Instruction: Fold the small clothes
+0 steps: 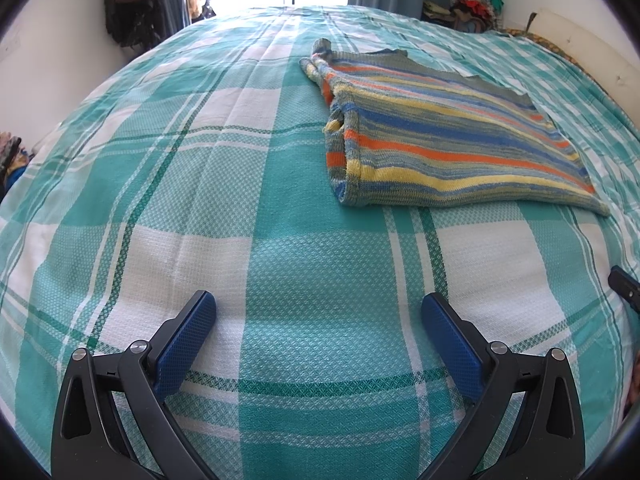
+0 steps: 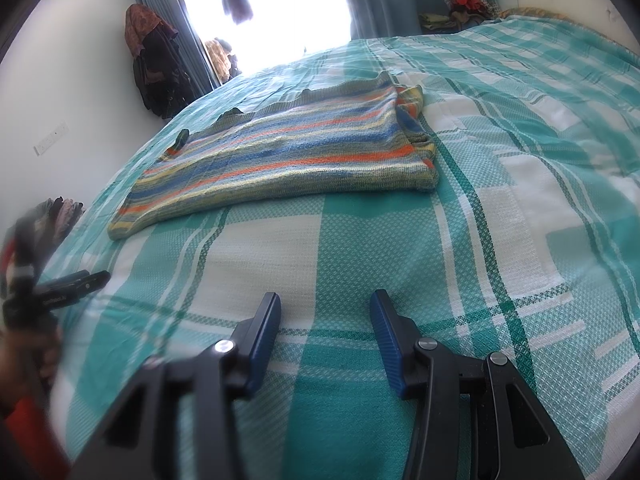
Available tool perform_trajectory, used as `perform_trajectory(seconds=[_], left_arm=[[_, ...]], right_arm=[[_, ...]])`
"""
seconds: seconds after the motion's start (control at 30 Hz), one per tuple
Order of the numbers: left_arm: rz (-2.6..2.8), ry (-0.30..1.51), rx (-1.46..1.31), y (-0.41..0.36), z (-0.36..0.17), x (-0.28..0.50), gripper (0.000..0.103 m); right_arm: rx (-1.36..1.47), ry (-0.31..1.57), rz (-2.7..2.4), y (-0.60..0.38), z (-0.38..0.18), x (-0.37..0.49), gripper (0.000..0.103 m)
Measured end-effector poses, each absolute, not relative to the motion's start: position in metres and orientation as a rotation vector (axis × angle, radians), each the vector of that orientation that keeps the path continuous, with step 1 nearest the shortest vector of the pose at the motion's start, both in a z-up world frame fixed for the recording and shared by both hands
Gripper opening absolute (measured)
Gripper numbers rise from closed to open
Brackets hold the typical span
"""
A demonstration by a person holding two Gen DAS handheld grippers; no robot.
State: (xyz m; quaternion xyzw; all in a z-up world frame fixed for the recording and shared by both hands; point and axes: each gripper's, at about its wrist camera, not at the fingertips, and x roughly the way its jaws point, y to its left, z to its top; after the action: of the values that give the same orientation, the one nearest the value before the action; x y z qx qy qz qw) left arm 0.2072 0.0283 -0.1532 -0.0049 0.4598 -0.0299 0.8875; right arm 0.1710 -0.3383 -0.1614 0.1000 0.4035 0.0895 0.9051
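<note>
Both hand-held grippers hover released over the bed, nothing between their blue pads. Left hand-held gripper (image 1: pixel 319 312) has its jaws spread wide above the green-and-white checked bedspread (image 1: pixel 256 200); right hand-held gripper (image 2: pixel 325 308) holds its jaws parted less widely, also empty. Beyond them the striped knit garment (image 1: pixel 440 136) lies folded flat on the bedspread, well apart from either tool, a sleeve bunched at its far corner. Clothes (image 2: pixel 154 68) hang on the wall beside a bright window (image 2: pixel 280 12).
</note>
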Motion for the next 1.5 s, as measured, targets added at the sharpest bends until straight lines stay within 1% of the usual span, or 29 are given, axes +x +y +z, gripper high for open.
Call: perform_trajectory(seconds=[0.17,0.37,0.63,1.17,1.5], left_arm=[[-0.063,0.957,-0.007,0.0269,-0.1534,0.2095,0.102],[-0.063,0.956,-0.007,0.0267,-0.1536,0.2098,0.102],[-0.063,0.956,-0.007,0.027,-0.1537,0.2096,0.102],[-0.053,0.96,0.011,0.0253,-0.1546,0.2108,0.102],[-0.051,0.96,0.014,0.0255,-0.154,0.2101,0.102]], right_arm=[[0.205,0.83,0.186,-0.3375,-0.1613,0.1711,0.048],[0.209,0.831,0.203,-0.3361,-0.1615,0.172,0.053],[0.198,0.835,0.199,-0.3334,-0.1615,0.1731,0.054],[0.172,0.845,0.226,-0.3287,-0.1621,0.1761,0.065],[0.172,0.844,0.227,-0.3293,-0.1624,0.1762,0.066]])
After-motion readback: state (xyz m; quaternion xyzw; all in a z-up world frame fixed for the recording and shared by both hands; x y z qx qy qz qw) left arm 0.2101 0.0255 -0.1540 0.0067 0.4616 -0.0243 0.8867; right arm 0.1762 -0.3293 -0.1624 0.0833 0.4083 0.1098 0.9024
